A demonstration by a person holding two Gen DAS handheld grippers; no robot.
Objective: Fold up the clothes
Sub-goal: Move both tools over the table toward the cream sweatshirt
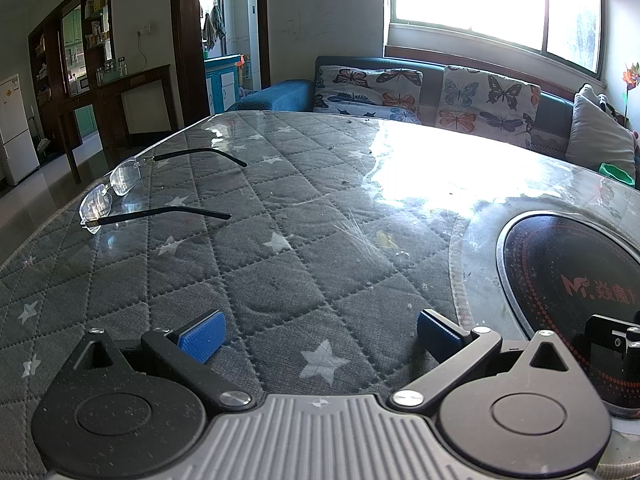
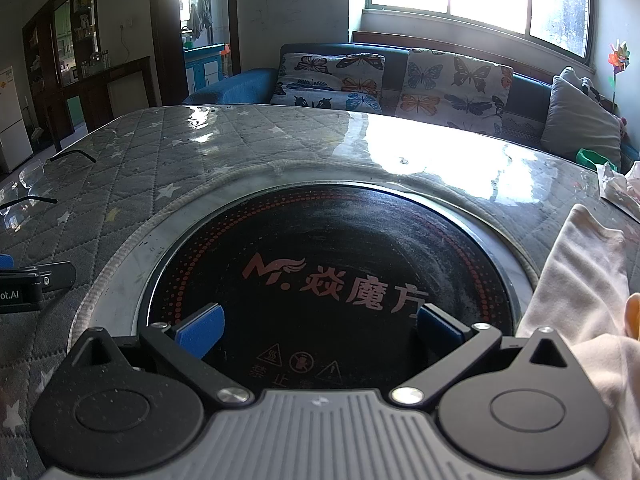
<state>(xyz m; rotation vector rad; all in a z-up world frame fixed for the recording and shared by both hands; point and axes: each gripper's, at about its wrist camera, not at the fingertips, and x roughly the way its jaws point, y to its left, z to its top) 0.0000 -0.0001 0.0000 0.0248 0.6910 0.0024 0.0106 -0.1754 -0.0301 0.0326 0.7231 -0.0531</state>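
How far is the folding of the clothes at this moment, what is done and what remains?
Nothing looks folded yet. The pale garment lies rumpled at the table's right side, beside the round black cooktop. Nothing is in hand: the left gripper is open above the quilted table cover, the right gripper open above the cooktop. All the folding remains. The eyeglasses lie on the left.

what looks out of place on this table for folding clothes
A pair of rimless glasses lies open on the quilted table cover, on the left side, loose on the folding surface. The pale garment is bunched at the right edge, partly overlapping the round black cooktop. Both grippers are open and empty.
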